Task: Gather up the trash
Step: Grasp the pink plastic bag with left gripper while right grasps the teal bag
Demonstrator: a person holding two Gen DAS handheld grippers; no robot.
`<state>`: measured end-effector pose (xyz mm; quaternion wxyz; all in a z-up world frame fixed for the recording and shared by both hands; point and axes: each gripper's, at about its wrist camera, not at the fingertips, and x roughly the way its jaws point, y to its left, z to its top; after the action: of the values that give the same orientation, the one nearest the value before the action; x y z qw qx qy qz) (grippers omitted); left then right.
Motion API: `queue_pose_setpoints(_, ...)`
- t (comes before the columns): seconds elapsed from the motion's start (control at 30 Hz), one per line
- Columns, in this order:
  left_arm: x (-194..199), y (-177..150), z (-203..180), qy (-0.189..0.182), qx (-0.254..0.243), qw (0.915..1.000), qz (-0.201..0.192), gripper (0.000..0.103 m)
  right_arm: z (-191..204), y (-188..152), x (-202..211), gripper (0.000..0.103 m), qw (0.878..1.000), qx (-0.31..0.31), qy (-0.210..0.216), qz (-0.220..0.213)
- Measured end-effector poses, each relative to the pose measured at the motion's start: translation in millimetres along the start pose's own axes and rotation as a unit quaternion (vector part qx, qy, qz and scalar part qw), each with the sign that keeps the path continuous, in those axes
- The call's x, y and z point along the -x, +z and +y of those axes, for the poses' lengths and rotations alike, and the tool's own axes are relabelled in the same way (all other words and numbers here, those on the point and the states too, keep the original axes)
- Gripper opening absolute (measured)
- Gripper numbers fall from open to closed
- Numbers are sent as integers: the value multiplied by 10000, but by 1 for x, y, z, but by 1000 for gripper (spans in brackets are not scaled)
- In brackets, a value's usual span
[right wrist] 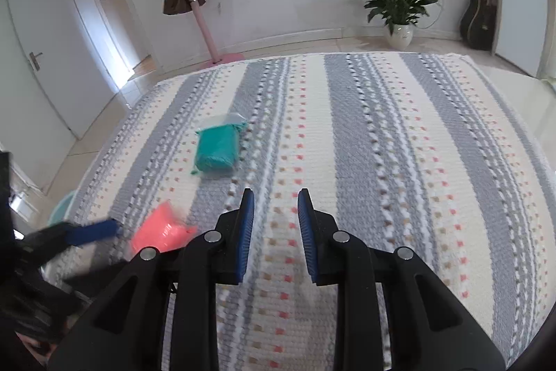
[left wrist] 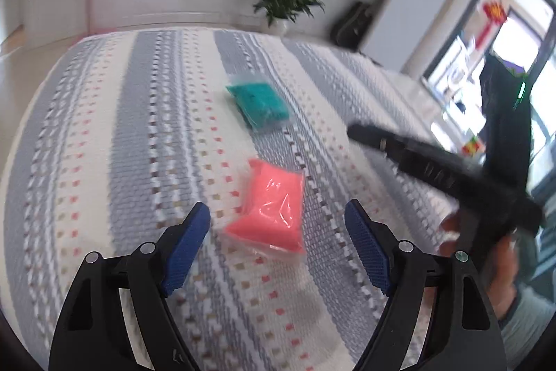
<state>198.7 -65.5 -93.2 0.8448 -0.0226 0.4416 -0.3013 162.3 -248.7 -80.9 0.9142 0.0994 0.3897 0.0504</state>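
The left tongs (left wrist: pixel 278 218) stand spread, empty, the pink packet (left wrist: pixel 269 214) lying just ahead between their tips on the striped cloth (left wrist: pixel 139 127). The teal packet (left wrist: pixel 259 103) lies farther ahead. The right tongs (right wrist: pixel 275 197), blurred in the left view, are pressed nearly together on nothing.

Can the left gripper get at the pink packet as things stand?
Probably yes. The left gripper is open, and the pink packet lies flat on the striped blanket just ahead between its fingers, with nothing over it.
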Motion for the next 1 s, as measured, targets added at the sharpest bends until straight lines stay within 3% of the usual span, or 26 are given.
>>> queue_pose_setpoints(0.17,-22,4,-9,410,-207,9989,73,72,11,27,-10,23,9997,131,189,59)
queue_pose_setpoints(0.23,-26,7,-14,621,-269,9977,79,63,22,33,-18,24,9994,286,154,131)
queue_pose_setpoints(0.3,-25,5,-13,760,-245,9968,62,38,31,35,-27,26,9989,362,185,234)
queue_pose_setpoints(0.37,-20,5,-5,701,-83,9975,46,37,39,36,-36,35,9985,399,200,326)
queue_pose_setpoints(0.4,-13,3,1,651,62,9979,-15,37,42,35,-39,48,9985,408,164,327)
queue_pose_setpoints(0.43,-7,1,4,653,122,9978,-61,36,43,35,-41,54,9985,420,126,317)
queue_pose_setpoints(0.67,33,-24,33,899,639,9926,-516,36,53,30,-74,60,9978,325,-147,550)
queue_pose_setpoints(0.9,40,-29,43,700,865,9920,-589,36,63,31,-80,59,9962,561,-377,552)
queue_pose_setpoints(0.97,42,-29,44,636,869,9921,-646,36,65,31,-84,50,9953,630,-392,622)
queue_pose_setpoints(1.0,43,-30,45,609,893,9919,-662,36,67,30,-86,37,9949,654,-385,662)
